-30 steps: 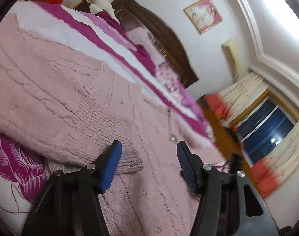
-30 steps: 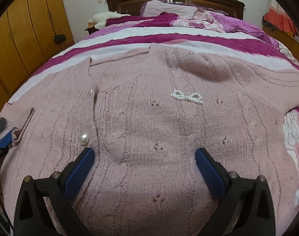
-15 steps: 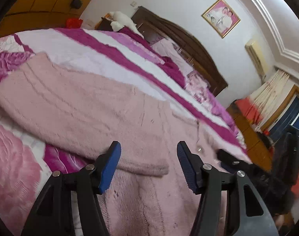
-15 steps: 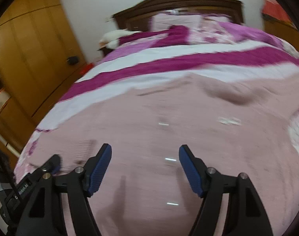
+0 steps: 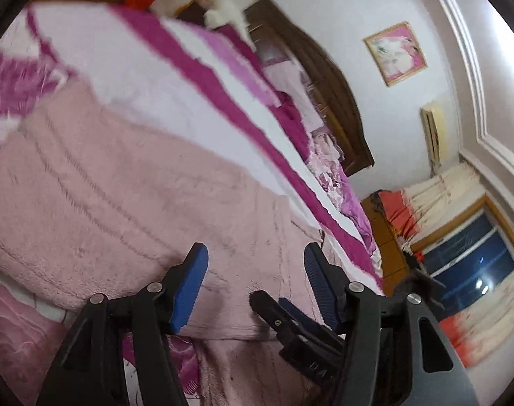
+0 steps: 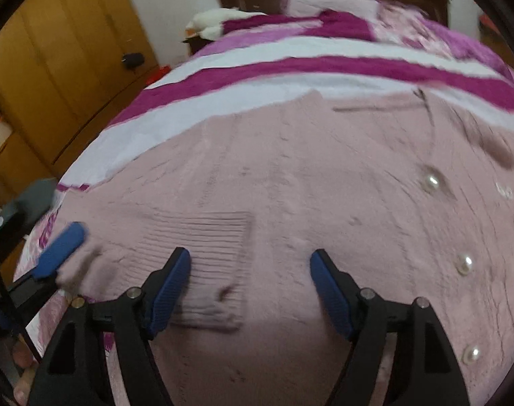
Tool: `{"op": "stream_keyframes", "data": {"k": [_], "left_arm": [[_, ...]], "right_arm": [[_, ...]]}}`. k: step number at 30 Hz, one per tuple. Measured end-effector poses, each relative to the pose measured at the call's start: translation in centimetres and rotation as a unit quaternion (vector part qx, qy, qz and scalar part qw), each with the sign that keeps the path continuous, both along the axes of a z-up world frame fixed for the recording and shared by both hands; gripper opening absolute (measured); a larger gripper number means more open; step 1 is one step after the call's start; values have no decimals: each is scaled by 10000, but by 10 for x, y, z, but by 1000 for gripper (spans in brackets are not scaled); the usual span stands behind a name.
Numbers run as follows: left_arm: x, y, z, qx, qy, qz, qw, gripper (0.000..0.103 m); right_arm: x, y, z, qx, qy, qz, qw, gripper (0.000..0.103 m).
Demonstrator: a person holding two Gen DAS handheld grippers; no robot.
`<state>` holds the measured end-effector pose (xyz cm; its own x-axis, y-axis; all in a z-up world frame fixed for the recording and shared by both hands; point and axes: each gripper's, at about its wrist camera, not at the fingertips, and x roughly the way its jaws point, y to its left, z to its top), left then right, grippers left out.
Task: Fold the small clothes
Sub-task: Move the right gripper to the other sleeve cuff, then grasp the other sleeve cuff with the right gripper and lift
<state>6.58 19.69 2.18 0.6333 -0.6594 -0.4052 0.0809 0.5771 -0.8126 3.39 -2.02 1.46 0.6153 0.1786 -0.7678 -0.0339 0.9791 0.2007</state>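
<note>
a pink cardigan [image 6: 324,182] lies spread flat on the bed [image 6: 257,77], its left sleeve folded in over the body so the ribbed cuff [image 6: 216,237] rests on top. the right hand-held gripper [image 6: 250,280] hovers above that cuff, jaws just been closing, now half apart, nothing between them. the left hand-held gripper [image 5: 255,270] hangs partly open over the sleeve, gripping nothing.

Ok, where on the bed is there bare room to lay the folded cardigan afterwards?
Free: the white and magenta striped bedspread between the pink cardigan and the pillows at the headboard. Crowded: the near half, covered by the cardigan, where the left claw and right claw, jaws just narrowed over the ribbed cuff, work close together.
</note>
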Motion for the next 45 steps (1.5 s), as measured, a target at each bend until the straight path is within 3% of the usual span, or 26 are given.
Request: {"op": "stream_keyframes", "data": {"k": [1,2,4,5,7,12,18,25,30,39,45], "left_arm": [[-2,1,-4,-31,55,59,10000,36],[-2,2,-6,-51,78,123,9999,36],[-4,2,-6,-45,32,250,9997,36],[-5,2,-4,-30,-5,300,9995,36],[-5,2,-1,49,-73,361,9993,36],[2,-6,4,166,45,112,9998,36],[-4,-28,31,598,-529,-192,9966,36],[-9,-58,42,1231,-857,-575,9870,36],[-3,-67,31,1244,-606,-893,9863,33],[0,-77,24,1283,-459,-834,9872,33],[0,-98,14,1649,-409,-1000,9804,33]], "right_arm": [[0,8,-1,-76,-1,148,9999,43],[0,14,-2,-168,-40,246,9995,38],[1,24,-2,-279,-57,386,9989,13],[3,30,-1,-309,-53,427,9986,11],[3,36,2,-403,-138,419,9982,10],[-11,20,14,-6,-542,290,9981,9],[-20,4,41,-369,-905,371,9945,9],[-29,-30,78,-539,-1310,189,9897,9],[-41,-59,103,-802,-1673,65,9826,9],[-40,-114,107,-1276,-1561,20,9795,9],[-49,-168,106,-965,-1634,-340,9812,9]]}}
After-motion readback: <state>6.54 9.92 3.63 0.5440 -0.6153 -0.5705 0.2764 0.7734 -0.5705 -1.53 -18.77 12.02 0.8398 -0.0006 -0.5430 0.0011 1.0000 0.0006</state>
